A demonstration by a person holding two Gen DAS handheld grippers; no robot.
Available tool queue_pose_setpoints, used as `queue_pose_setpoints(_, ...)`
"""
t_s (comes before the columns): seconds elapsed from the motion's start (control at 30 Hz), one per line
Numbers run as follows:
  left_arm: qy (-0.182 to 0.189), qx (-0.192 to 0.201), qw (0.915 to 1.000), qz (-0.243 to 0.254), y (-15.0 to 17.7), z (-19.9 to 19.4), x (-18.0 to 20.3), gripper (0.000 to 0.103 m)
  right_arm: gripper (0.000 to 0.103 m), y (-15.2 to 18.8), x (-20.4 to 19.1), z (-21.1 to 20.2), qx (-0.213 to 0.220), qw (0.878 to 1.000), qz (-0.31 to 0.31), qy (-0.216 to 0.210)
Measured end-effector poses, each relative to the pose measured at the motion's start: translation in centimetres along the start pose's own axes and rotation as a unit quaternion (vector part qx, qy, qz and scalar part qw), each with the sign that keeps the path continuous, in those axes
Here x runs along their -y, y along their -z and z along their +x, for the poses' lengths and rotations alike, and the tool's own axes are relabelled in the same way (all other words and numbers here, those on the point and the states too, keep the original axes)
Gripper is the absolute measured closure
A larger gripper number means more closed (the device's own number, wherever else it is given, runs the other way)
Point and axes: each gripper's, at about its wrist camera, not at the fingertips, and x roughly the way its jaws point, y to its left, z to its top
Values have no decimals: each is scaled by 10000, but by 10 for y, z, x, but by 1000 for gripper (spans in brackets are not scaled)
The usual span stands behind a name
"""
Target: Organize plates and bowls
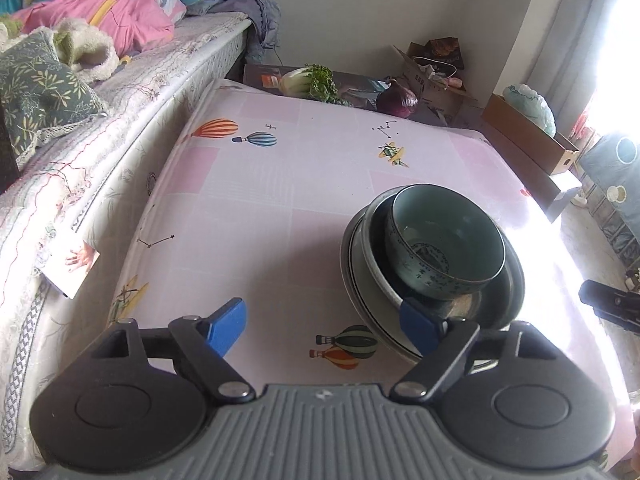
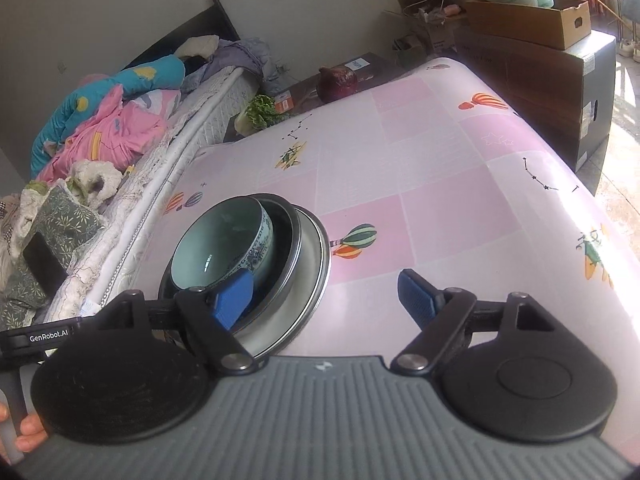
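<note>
From the left wrist we see our left claw (image 1: 322,330) spread wide with nothing between its blue pads, only bare pink cloth of the counter (image 1: 280,200) showing in the gap. The stack of dishes (image 1: 432,276) sits to the right of it: a pale green bowl (image 1: 444,244) nested in a dark bowl on a metal plate, and our right-hand pad overlaps the stack's near rim in the picture, though we cannot tell if it touches. The stack lies nearer the counter's bright right edge than the left one, which runs along the bed (image 1: 120,112). Most of the cloth ahead and to the left is open, up to the far edge where a leafy green vegetable (image 1: 310,82) and a purple cabbage (image 1: 397,100) lie. From the right wrist our right claw (image 2: 326,300) is likewise spread and empty. Here the stack (image 2: 248,264) sits to the left, on the bed (image 2: 140,152) side, with the left pad in front of the green bowl (image 2: 220,240). To the right the counter (image 2: 460,184) is open out to its rounded far corner, beyond which cardboard boxes (image 2: 552,60) stand.
</note>
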Motion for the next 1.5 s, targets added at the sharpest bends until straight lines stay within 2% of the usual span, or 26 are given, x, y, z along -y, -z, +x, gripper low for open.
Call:
queue_pose_setpoints(0.1, -203, 165, 9996, 94, 2, -18, 2, 8, 11, 4, -15, -20, 223, 9991, -318, 142)
queue_pose_setpoints(0.17, -271, 272, 9992, 136, 4, -28, 1, 3, 9, 6, -22, -30, 354, 9984, -431, 131)
queue_pose_setpoints(0.27, -386, 372, 9984, 151, 4, -41, 0, 1, 1, 9, -37, -47, 638, 9950, -717, 282)
queue_pose_setpoints(0.37, -517, 576, 9969, 125, 5, -54, -4, 0, 1, 10, -50, -60, 899, 9876, -1113, 651)
queue_pose_setpoints(0.5, -611, 638, 9961, 41, 4, -62, -11, 0, 1, 7, -56, -72, 996, 9863, -1187, 561)
queue_pose_setpoints(0.6, -796, 642, 9948, 3, 5, -65, -14, 0, 1, 8, -64, -76, 1022, 9841, -1284, 675)
queue_pose_setpoints(0.7, -872, 717, 9936, -29, 7, -70, -16, 0, 1, 10, -71, -76, 952, 9811, -1480, 807)
queue_pose_setpoints(0.83, -1041, 543, 9930, -95, 7, -64, -18, 0, 1, 14, -78, -72, 764, 9841, -1454, 678)
queue_pose_setpoints(0.97, -1053, 445, 9934, -121, 7, -61, -20, 0, 1, 18, -85, -61, 583, 9814, -1576, 925)
queue_pose_setpoints(1.13, -1114, 454, 9926, -184, 7, -56, -22, 0, 1, 18, -84, -53, 362, 9860, -1459, 725)
queue_pose_setpoints(1.5, -1269, 149, 9918, 8, 9, -43, -13, 0, 1, 17, -92, -37, 33, 9846, -1557, 799)
